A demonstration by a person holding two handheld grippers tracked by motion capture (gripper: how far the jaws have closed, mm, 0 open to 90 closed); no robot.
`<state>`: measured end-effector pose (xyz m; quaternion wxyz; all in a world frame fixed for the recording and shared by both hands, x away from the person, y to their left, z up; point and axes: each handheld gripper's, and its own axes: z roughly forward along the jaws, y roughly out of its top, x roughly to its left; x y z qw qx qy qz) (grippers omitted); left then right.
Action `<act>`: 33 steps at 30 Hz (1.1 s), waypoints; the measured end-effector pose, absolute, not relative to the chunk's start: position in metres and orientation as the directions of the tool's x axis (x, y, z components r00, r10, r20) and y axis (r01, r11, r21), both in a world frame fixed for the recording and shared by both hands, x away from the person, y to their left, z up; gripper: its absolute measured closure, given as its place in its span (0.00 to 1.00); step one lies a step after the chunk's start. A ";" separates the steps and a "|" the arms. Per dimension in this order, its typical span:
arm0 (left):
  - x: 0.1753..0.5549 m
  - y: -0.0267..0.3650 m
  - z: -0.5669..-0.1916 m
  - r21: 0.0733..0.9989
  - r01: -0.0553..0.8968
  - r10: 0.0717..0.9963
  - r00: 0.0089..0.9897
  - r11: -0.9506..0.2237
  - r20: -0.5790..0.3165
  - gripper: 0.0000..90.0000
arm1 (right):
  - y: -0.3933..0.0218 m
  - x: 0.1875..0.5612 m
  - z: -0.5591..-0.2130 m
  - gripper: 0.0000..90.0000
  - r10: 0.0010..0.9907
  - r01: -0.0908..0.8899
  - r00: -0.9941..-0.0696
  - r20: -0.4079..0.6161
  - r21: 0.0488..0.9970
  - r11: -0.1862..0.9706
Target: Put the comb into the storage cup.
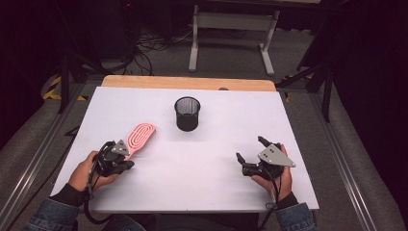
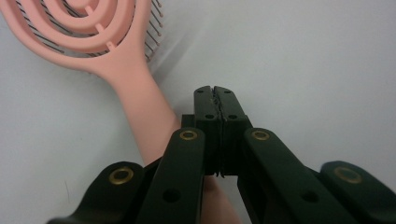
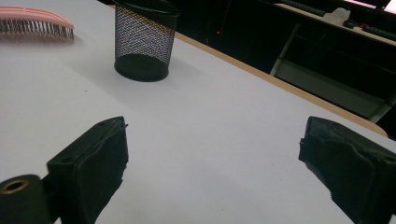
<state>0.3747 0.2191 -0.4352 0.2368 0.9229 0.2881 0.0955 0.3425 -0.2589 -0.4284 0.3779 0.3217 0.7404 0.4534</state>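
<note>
A pink hairbrush (image 1: 139,135) lies flat on the white table (image 1: 202,163) at the left, head pointing away from me. My left gripper (image 1: 124,153) sits over the handle's near end. In the left gripper view its jaws are pressed together (image 2: 217,100) with nothing between them; the brush handle (image 2: 144,112) runs beside and beneath them. My right gripper (image 1: 250,148) rests low at the right of the table, open wide, with only bare table between its pads (image 3: 212,144). A black mesh cup (image 1: 187,113) stands upright at the table's middle back, also in the right gripper view (image 3: 142,42).
A wooden strip (image 1: 187,83) borders the table's far edge. Beyond it stand a white frame (image 1: 231,29) and cables on the floor. The brush's bristles (image 3: 32,25) show at the top left of the right gripper view.
</note>
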 end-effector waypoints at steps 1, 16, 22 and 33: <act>0.374 0.220 -0.435 0.491 0.489 0.579 0.814 -0.721 0.040 1.00 | -0.259 0.343 -0.428 0.09 0.819 0.134 -0.507 -0.268 0.915 0.382; 0.369 0.231 -0.428 0.553 0.479 0.597 0.801 -0.681 0.040 0.98 | -0.259 0.342 -0.428 0.09 0.820 0.132 -0.506 -0.268 0.915 0.381; 0.368 0.238 -0.421 0.592 0.490 0.634 0.772 -0.640 0.047 0.92 | -0.260 0.342 -0.428 0.09 0.819 0.130 -0.505 -0.270 0.915 0.382; 0.370 0.241 -0.419 0.611 0.540 0.718 0.693 -0.579 0.068 0.46 | -0.260 0.342 -0.428 0.09 0.819 0.130 -0.507 -0.271 0.915 0.383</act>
